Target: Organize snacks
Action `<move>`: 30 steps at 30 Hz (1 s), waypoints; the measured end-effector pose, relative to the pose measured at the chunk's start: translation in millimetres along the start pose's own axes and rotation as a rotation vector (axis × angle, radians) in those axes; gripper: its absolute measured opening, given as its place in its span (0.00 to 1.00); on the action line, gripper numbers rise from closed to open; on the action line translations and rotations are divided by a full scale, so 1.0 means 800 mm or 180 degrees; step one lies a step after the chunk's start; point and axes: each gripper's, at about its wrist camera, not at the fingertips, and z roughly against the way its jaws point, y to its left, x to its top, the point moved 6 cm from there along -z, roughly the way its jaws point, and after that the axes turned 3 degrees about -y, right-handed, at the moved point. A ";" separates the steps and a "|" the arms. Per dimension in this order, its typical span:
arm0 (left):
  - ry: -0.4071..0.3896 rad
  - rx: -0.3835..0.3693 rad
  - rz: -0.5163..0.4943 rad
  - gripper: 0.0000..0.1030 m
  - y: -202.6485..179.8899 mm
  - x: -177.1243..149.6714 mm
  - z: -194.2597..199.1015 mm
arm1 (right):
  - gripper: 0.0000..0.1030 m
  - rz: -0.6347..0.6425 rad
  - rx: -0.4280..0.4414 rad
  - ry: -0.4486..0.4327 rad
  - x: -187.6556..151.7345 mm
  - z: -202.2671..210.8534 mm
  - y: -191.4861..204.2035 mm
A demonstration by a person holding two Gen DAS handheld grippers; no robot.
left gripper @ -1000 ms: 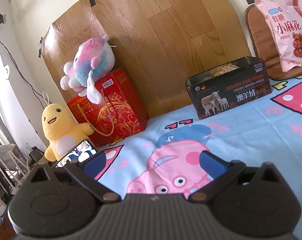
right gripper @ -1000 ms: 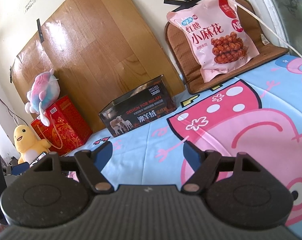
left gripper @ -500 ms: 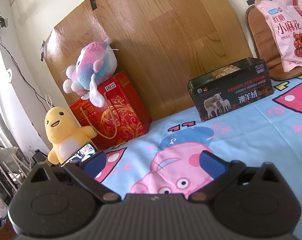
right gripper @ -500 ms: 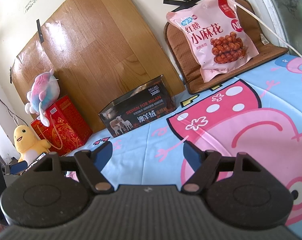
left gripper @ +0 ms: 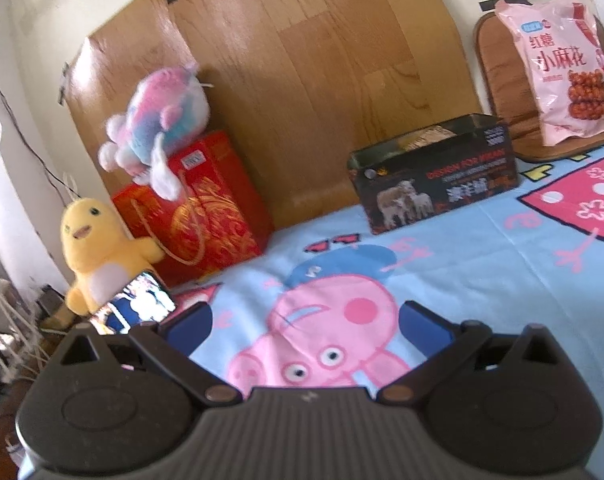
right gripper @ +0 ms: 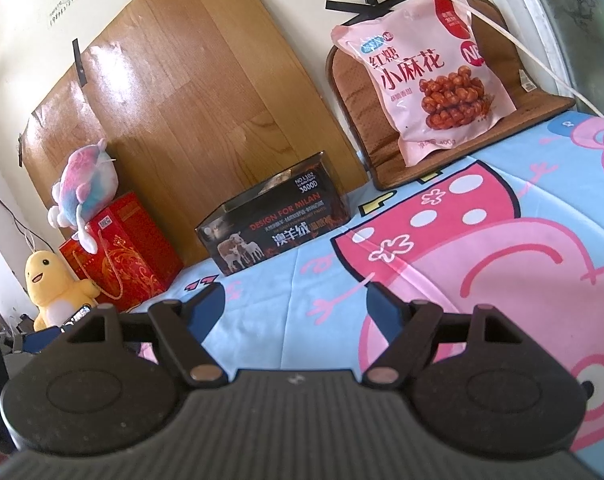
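A pink snack bag (right gripper: 426, 84) with red Chinese print leans upright on a brown cushion (right gripper: 358, 120) at the back right; it also shows in the left wrist view (left gripper: 562, 68). A black open-top box (right gripper: 274, 226) printed with sheep stands by the wooden board, with something pale inside (left gripper: 426, 138). My left gripper (left gripper: 306, 324) is open and empty above the cartoon bedsheet (left gripper: 462, 280). My right gripper (right gripper: 296, 306) is open and empty, well short of the box and the bag.
A red gift bag (left gripper: 198, 208) with a pink-blue plush (left gripper: 162, 116) on top stands at the back left. A yellow plush (left gripper: 94, 248) and a lit phone (left gripper: 136, 308) sit at the bed's left edge. A wooden board (left gripper: 302, 60) leans on the wall.
The left gripper's view has swung left and pulled back a little, so the box and snack bag sit further right. The right gripper has barely moved. Both stay open.
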 end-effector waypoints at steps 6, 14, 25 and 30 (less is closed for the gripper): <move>0.0156 -0.0354 0.0126 1.00 -0.011 -0.004 0.003 | 0.78 0.0049 -0.0023 -0.0017 0.000 0.001 0.002; 0.0280 -0.0685 0.0291 1.00 -0.020 -0.002 0.008 | 0.78 0.0057 -0.0040 -0.0048 0.003 0.003 0.001; 0.0302 -0.0774 0.0348 1.00 -0.024 0.003 0.011 | 0.78 0.0085 -0.0045 -0.0086 0.006 0.007 0.004; 0.0322 -0.0804 0.0383 1.00 -0.025 0.003 0.011 | 0.78 0.0095 -0.0049 -0.0091 0.006 0.007 0.004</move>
